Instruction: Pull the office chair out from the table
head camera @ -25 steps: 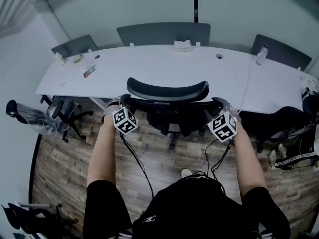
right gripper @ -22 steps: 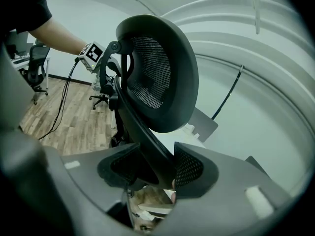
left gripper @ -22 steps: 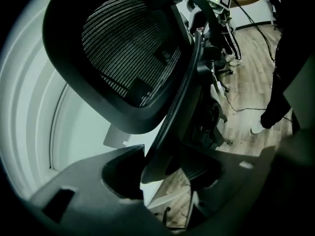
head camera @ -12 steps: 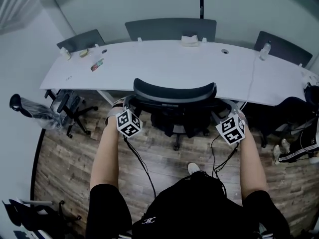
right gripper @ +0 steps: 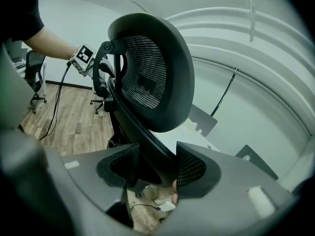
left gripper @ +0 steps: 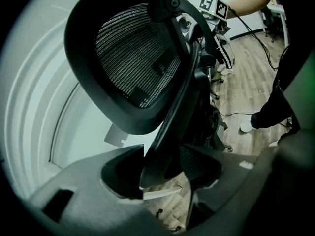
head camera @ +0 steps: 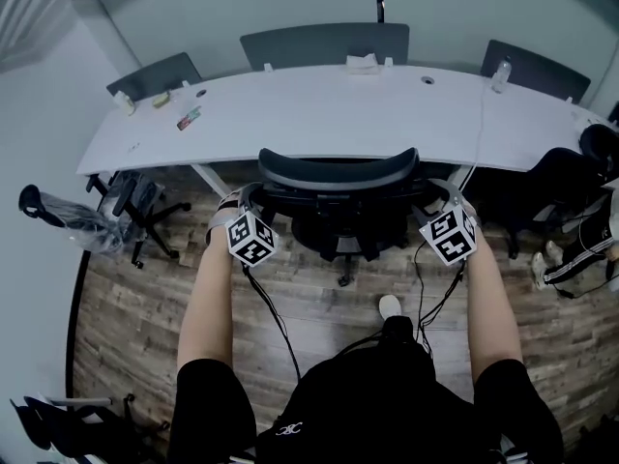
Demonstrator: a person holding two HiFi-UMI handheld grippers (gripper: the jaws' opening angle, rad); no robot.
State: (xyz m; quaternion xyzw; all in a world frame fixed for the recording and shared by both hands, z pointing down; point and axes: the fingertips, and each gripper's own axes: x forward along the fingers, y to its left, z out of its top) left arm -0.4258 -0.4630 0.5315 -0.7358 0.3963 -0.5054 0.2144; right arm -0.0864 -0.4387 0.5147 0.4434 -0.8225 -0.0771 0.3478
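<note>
The black office chair (head camera: 338,170) stands just in front of the long white table (head camera: 319,114), its mesh back towards me. My left gripper (head camera: 253,195) grips the left side of the back's frame and my right gripper (head camera: 437,191) the right side. In the left gripper view the frame's black bar (left gripper: 167,127) runs between the pads of my left gripper (left gripper: 162,168), which is shut on it. In the right gripper view the bar (right gripper: 142,132) fills the gap of my right gripper (right gripper: 152,168). Its jaws are opening, with the pads still against the bar.
A second black chair (head camera: 135,211) stands at the left on the wood floor, and dark chairs and bags (head camera: 542,191) at the right. Grey chairs (head camera: 324,42) line the table's far side. A tissue box (head camera: 363,62) and a bottle (head camera: 500,73) sit on the table. Cables (head camera: 266,307) hang from both grippers.
The chair and both grippers have come back from the table towards me. The chair's back, which overlapped the table edge, now stands in front of it.
</note>
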